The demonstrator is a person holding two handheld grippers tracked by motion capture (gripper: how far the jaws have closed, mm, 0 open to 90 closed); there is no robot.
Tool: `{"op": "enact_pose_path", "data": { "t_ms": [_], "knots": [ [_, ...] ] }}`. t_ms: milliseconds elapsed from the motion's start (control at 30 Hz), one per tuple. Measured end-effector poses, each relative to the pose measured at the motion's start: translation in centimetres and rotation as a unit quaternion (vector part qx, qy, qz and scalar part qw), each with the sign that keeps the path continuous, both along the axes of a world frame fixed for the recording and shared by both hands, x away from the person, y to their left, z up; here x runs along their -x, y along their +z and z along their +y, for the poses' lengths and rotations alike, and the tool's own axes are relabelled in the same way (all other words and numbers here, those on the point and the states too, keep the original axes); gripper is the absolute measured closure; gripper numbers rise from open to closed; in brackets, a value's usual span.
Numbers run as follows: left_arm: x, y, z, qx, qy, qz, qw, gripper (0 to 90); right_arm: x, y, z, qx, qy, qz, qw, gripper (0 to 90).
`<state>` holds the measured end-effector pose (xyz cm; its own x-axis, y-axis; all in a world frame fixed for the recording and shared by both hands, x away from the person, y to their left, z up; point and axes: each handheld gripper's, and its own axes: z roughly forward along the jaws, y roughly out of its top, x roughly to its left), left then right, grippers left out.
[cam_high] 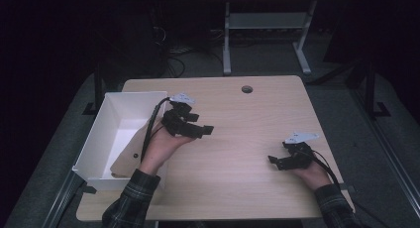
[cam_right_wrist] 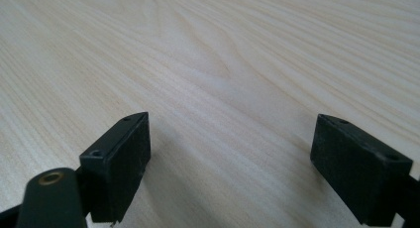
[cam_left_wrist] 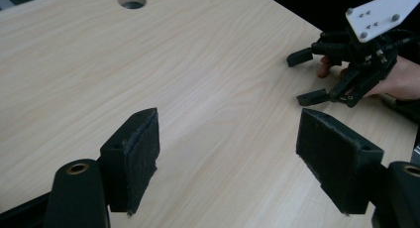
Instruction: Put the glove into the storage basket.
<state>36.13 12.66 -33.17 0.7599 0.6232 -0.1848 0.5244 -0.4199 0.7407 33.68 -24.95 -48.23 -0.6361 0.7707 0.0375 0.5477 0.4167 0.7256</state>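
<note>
The counter [cam_high: 237,139] lies bare between the hands. A white box [cam_high: 106,139] overhangs its nine o'clock edge, with a tan card [cam_high: 130,161] leaning inside at the near end. The box could be tipped off if knocked by the sleeve beside it. The left gripper [cam_high: 200,124], jaws apart and empty, hangs just right of the box. The right gripper [cam_high: 277,161], likewise apart and empty, rests at four o'clock; a collision is unlikely.

Matt pale wood-grain table [cam_high: 237,139]; rough black fingers [cam_left_wrist: 141,148].
</note>
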Motion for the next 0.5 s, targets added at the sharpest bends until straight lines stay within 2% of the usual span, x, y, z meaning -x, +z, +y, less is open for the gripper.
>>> {"op": "enact_pose_path", "data": {
  "t_ms": [167,267,500],
  "knots": [
    [0.5,-1.4,-2.0,-0.007,-0.008,-0.007,0.9999,24.4,0.0,0.0,0.0,0.000,0.000,0.000,1.0000,15.1],
    [0.8,-2.5,-2.8,-0.007,-0.015,-0.002,0.9999,24.5,0.0,0.0,0.0,0.000,0.000,0.000,1.0000,15.1],
    [1.1,-5.6,-3.9,-0.014,-0.027,-0.007,0.9995,24.5,0.0,0.0,0.0,0.000,0.001,0.000,1.0000,15.1]
  ]
}}
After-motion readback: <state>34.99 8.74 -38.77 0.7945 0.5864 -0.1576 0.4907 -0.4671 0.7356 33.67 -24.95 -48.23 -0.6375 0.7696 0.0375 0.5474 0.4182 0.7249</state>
